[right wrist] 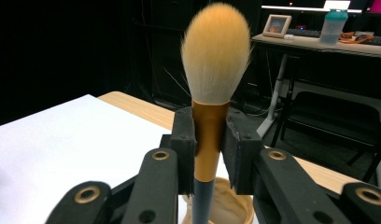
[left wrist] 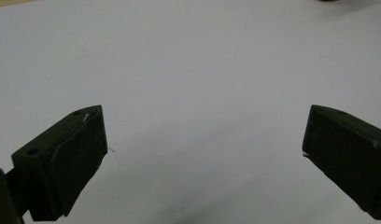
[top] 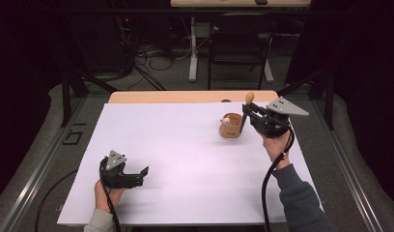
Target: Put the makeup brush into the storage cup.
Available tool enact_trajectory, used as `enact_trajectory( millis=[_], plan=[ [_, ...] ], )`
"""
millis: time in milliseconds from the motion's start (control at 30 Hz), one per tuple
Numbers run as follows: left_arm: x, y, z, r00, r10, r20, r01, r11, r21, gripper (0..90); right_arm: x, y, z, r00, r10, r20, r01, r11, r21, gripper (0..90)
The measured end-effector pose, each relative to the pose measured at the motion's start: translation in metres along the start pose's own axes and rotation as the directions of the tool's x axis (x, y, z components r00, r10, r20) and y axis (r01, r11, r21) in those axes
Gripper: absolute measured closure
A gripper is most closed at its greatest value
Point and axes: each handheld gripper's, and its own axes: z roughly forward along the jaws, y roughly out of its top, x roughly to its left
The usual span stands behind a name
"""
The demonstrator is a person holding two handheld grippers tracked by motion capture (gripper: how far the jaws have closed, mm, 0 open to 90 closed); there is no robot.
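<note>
We hold the makeup brush [right wrist: 212, 93] upright in the right tongs [right wrist: 211, 154], whose 2 jaws are clamped on its gold ferrule, bristles up and dark handle pointing down. It hangs just above and beside the small wooden cup [top: 231, 126], likely so the handle can drop straight in. The left tongs [left wrist: 202, 154] rest gaping and empty on the white counter [top: 185, 159], well away from the cup, probably keeping clear.

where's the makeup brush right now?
The brush is clamped upright, bristles up, in the right gripper, held just above the small wooden cup at the far right of the white table in the high view.
</note>
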Motion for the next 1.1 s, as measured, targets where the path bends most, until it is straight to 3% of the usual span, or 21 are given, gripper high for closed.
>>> enact_trajectory(
  millis=[1100],
  plan=[
    [0.0000, -0.0002, 0.0005, 0.9999, 0.014, 0.000, -0.014, 0.9999, 0.005, 0.0, -0.0096, 0.0073, 0.0090, 0.9996, -0.010, 0.025, 0.011, 0.999, -0.052, 76.3]
  ],
)
